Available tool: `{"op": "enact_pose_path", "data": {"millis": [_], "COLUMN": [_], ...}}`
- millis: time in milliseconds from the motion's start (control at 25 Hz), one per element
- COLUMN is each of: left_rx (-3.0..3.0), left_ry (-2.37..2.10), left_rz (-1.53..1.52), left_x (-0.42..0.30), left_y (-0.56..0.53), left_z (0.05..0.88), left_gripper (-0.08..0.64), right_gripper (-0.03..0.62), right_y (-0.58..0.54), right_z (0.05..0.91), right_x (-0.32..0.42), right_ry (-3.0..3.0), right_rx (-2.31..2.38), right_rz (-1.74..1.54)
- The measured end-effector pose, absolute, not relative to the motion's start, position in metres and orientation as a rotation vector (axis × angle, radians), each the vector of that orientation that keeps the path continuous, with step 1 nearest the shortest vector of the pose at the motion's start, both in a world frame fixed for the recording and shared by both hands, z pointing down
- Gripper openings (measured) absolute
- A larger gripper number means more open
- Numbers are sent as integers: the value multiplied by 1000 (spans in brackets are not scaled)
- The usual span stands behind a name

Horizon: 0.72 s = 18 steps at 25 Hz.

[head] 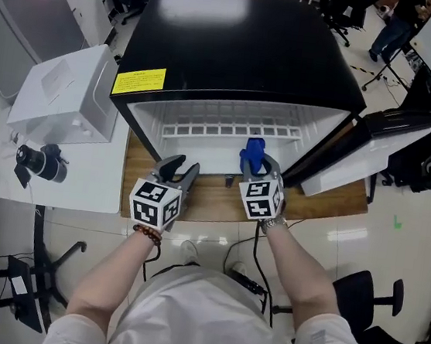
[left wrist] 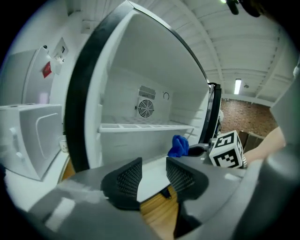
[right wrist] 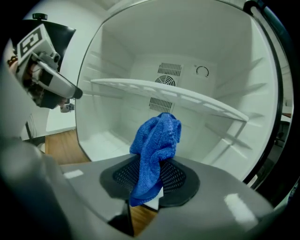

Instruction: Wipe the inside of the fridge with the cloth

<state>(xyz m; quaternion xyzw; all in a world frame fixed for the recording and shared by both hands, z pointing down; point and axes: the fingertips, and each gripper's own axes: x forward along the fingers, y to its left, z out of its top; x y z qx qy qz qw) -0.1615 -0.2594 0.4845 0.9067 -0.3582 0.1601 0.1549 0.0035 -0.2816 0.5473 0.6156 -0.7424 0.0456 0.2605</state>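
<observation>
Forearms (head: pixel 117 272), head view: stretched toward open fridge (head: pixel 239 46) on a wooden board (head: pixel 317 199), one gripper in each hand.
Left gripper (head: pixel 179 172), head view: just short of the fridge mouth, carrying nothing.
Right gripper (head: pixel 257 165), head view: at the fridge's front edge, blue cloth (head: pixel 254 150) standing up from its tip.
Left gripper view: jaws moderately apart, only board and fridge sill showing between them; cloth off to the right, at the fridge mouth.
Right gripper view: jaws clamped on the bunched cloth, aimed at the space under the shelf (right wrist: pixel 178 96); cloth touching no wall.
Progress: judged barely begun. Door open and cloth in grip, but no wiping contact yet; walls, shelf and floor of the cabinet all left to do.
</observation>
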Motion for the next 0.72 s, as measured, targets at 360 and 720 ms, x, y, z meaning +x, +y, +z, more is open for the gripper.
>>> {"op": "enact_pose_path", "data": {"millis": [360,720], "left_rx": [2499,2289], "left_ry": [-523,-348], "left_rz": [413,369], "left_x": [-87,-49], "left_y": [-248,-224], "left_z": [495,507], "left_gripper": [238,264], "right_gripper": [106,106], "right_y": [-256,-226], "right_z": [526,510], "right_x": [-42,-53], "right_ry": [-2114,-2222], "right_rx": [1570,1398], "right_rz": [28,-76]}}
